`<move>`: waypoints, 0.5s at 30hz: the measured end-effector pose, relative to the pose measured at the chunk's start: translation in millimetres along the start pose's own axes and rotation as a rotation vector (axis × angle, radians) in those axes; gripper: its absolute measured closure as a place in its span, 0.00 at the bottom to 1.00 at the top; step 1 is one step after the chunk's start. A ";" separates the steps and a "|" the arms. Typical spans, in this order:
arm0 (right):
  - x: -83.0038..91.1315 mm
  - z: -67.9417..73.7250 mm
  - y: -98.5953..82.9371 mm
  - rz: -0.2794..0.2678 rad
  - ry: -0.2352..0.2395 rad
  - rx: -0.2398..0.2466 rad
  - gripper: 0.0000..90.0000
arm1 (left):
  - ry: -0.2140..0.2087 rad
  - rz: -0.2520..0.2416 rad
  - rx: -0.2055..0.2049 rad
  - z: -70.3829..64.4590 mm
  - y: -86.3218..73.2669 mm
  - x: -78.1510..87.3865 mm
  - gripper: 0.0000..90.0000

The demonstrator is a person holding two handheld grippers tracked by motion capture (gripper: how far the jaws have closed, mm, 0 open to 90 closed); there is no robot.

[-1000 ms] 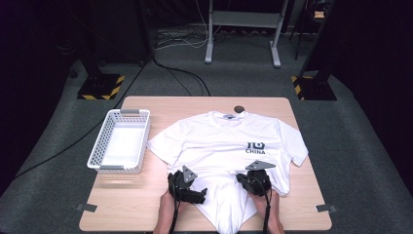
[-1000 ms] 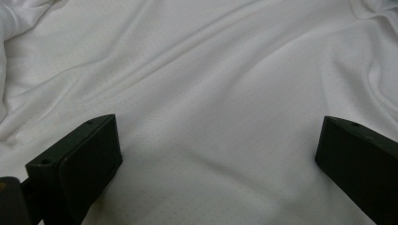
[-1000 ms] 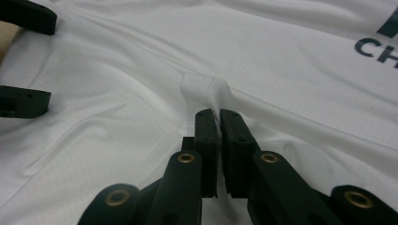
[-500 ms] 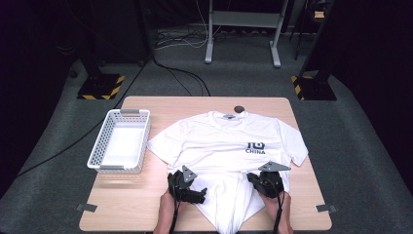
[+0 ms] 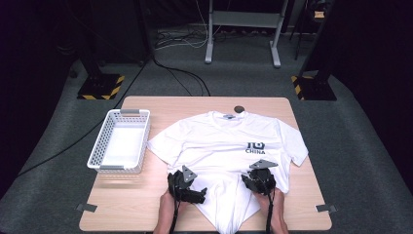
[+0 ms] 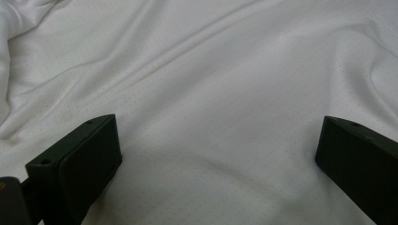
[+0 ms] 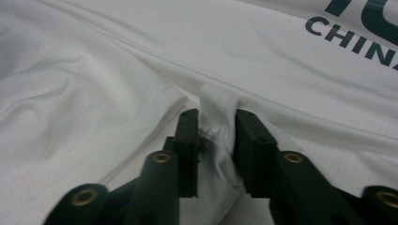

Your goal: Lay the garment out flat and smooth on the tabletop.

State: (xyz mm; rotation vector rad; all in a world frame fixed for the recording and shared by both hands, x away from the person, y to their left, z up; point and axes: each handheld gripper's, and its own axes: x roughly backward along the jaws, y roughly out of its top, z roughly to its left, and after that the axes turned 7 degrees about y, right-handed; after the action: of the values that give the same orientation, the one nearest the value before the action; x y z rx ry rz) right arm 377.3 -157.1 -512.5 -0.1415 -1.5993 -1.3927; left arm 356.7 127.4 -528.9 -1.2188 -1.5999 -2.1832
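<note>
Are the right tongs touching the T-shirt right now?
Touching. In the right gripper view the right tongs are shut on a bunched fold of the white T-shirt, with cloth squeezed between the jaws.

Table brightly lit from above, surroundings dim, soft shadows, close views slightly blurred

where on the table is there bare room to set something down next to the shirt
Bare wood lies along the table's near-left corner, below the white basket, and in a strip behind the t-shirt's collar. The near middle is crowded: shirt, left gripper, right gripper.
</note>
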 end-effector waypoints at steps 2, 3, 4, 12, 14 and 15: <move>0.3 -0.9 -1.9 -0.015 0.007 -0.001 0.89 | 0.001 -0.001 0.002 -0.1 0.0 -0.1 0.00; 0.7 -1.3 -2.4 -0.019 0.010 -0.001 0.90 | 0.001 -0.001 0.002 -0.1 0.0 -0.1 0.00; 1.7 -1.3 -2.5 -0.020 0.009 -0.003 0.91 | 0.001 -0.001 0.003 0.0 -0.1 -0.1 0.00; 29.2 0.0 -10.4 -0.063 -0.019 0.006 0.92 | 0.009 0.000 0.008 0.5 0.3 -0.5 0.00; 39.8 -0.3 -16.5 -0.075 -0.033 -0.004 0.92 | 0.008 0.000 0.009 0.4 0.3 -0.5 0.00; 45.2 -0.7 -20.6 -0.078 -0.043 -0.004 0.92 | 0.008 0.000 0.009 0.4 0.3 -0.5 0.00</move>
State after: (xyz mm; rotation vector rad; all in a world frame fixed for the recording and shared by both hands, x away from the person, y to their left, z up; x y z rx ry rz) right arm 341.1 -186.3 -495.0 -0.1133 -1.6532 -1.4615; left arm 357.5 127.5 -529.0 -1.2054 -1.6048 -2.1764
